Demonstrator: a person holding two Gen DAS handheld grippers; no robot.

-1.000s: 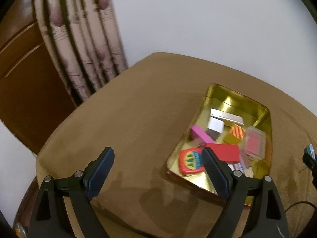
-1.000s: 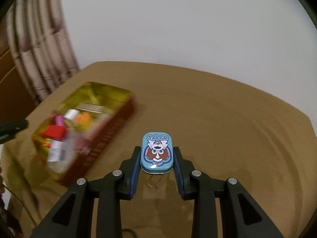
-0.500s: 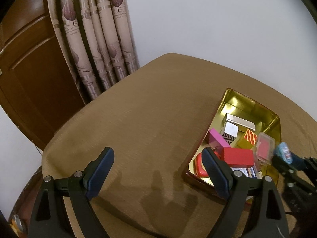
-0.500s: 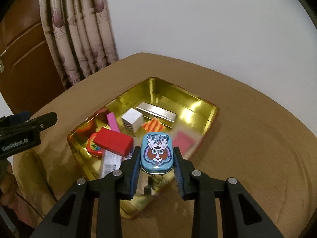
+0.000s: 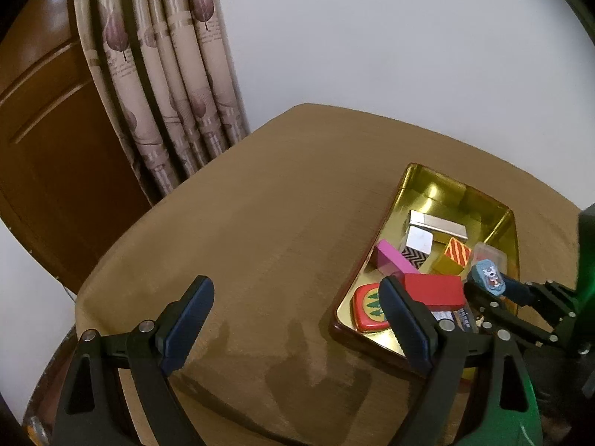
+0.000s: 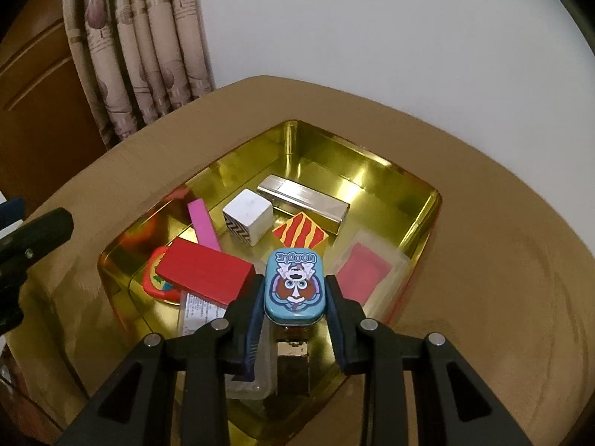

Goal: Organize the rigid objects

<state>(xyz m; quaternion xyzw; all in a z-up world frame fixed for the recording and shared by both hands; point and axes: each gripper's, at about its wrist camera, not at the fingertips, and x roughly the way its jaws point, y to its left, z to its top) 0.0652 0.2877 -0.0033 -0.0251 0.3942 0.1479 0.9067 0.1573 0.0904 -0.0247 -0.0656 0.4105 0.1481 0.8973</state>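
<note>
On the tabletop: brown cloth-covered tabletop (image 6: 483, 260), carrying one open tin; cream leaf-print curtain (image 5: 167, 85) and dark wooden door (image 5: 48, 141) behind.
Tin: shiny gold rectangular metal tin (image 6: 390, 174) (image 5: 427, 182), partly filled with small rigid pieces.
Left gripper: black left gripper (image 5: 297, 319), fingers wide apart with nothing between, hovering over bare cloth just beside the tin's near corner.
Right gripper: black right gripper (image 6: 295, 297), fingers clamped on the long sides of a small teal oval tin with a cartoon face (image 6: 295, 286) (image 5: 490, 277), held above the gold tin's near end.
Tin contents, larger: flat red rectangular block (image 6: 204, 273), silver metal bar (image 6: 305, 197), clear plastic case with red insert (image 6: 366, 269).
Tin contents, smaller: white cube with black zigzag side (image 6: 249, 219), orange-and-red striped block (image 6: 301, 232), thin pink bar (image 6: 202, 223).
</note>
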